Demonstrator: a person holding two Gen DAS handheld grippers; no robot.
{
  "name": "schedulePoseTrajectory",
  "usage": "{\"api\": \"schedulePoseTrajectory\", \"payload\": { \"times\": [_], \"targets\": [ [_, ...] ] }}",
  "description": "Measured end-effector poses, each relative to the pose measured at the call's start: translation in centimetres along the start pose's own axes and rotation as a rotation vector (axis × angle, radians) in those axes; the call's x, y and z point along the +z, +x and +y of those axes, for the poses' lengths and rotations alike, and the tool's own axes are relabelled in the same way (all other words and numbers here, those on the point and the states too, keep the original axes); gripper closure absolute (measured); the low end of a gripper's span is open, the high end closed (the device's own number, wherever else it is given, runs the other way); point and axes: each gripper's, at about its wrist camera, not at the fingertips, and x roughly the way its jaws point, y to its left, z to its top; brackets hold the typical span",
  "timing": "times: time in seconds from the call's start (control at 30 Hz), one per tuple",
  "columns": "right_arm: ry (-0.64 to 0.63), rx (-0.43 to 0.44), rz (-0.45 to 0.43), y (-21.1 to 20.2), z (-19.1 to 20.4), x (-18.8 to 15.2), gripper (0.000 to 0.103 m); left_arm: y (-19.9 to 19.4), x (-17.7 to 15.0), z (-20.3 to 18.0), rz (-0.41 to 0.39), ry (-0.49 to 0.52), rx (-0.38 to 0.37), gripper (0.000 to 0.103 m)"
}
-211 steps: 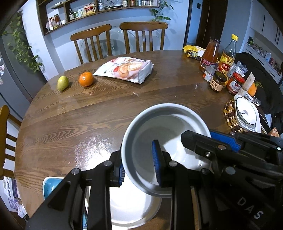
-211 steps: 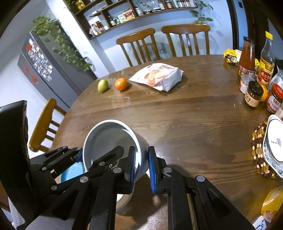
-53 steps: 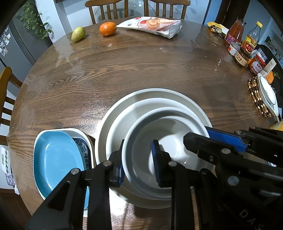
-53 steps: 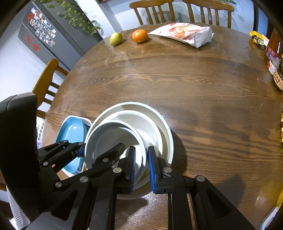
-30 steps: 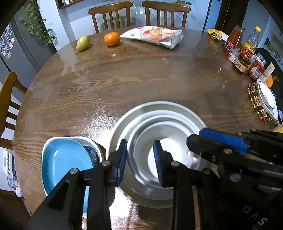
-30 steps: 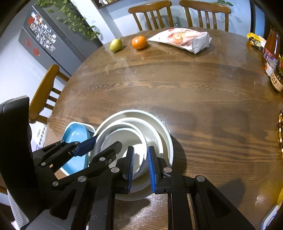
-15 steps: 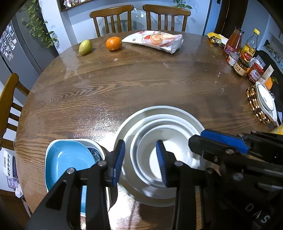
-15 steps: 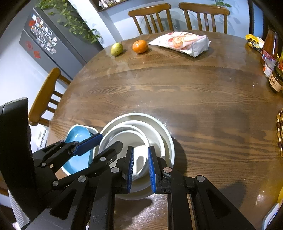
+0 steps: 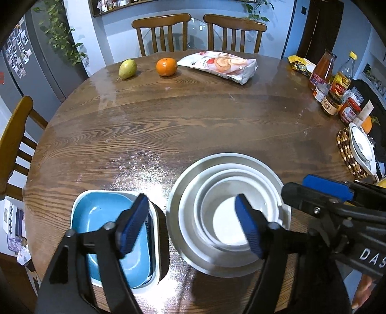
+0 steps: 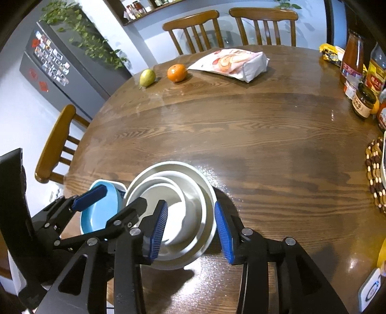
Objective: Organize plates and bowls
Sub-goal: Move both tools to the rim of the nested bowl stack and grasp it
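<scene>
Both grippers have just been opening and grip nothing. The left gripper [image 9: 190, 224] spreads wide, the right gripper [image 10: 190, 229] less, above the nested white bowls [image 9: 228, 212] on the desk [image 9: 181, 125]; blue dish [image 9: 106, 222] leftward.

A home dining room: a round wooden dining table [image 9: 168, 125] with wooden chairs [image 9: 161, 31] behind it, a magnet-covered refrigerator [image 10: 60, 70] to the table's left, a spice shelf [image 10: 144, 7] on the wall beyond, sauce bottles [image 9: 323, 70] at its right edge.
</scene>
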Motion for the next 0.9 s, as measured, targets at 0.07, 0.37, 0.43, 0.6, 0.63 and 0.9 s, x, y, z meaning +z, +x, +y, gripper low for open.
{"api": "schedulePoseTrajectory", "payload": {
  "times": [0.07, 0.37, 0.43, 0.6, 0.63, 0.9],
  "targets": [
    [-0.001, 0.001, -0.003, -0.3, -0.1, 0.0, 0.055, -0.3, 0.0, 0.1, -0.006, -0.002, 0.002, 0.024],
    [0.008, 0.032, -0.003, -1.4, -0.9, -0.5, 0.047, -1.1, -0.4, 1.2, -0.011, -0.027, 0.018, 0.014],
    [0.009, 0.044, -0.004, -1.7, -1.1, -0.6, 0.047, -1.3, -0.6, 1.4, -0.012, -0.034, 0.023, 0.013],
    [0.008, 0.072, -0.009, -2.2, -1.4, -1.1, 0.044, -2.1, -1.1, 2.0, -0.018, -0.054, 0.026, 0.001],
    [0.007, 0.078, -0.009, -2.3, -1.5, -1.1, 0.043, -2.2, -1.2, 2.1, -0.017, -0.06, 0.025, 0.001],
    [-0.022, 0.109, 0.017, -2.2, -1.6, -2.2, 0.041, -2.5, -2.7, 5.1, 0.03, -0.163, -0.039, 0.001]
  ]
}}
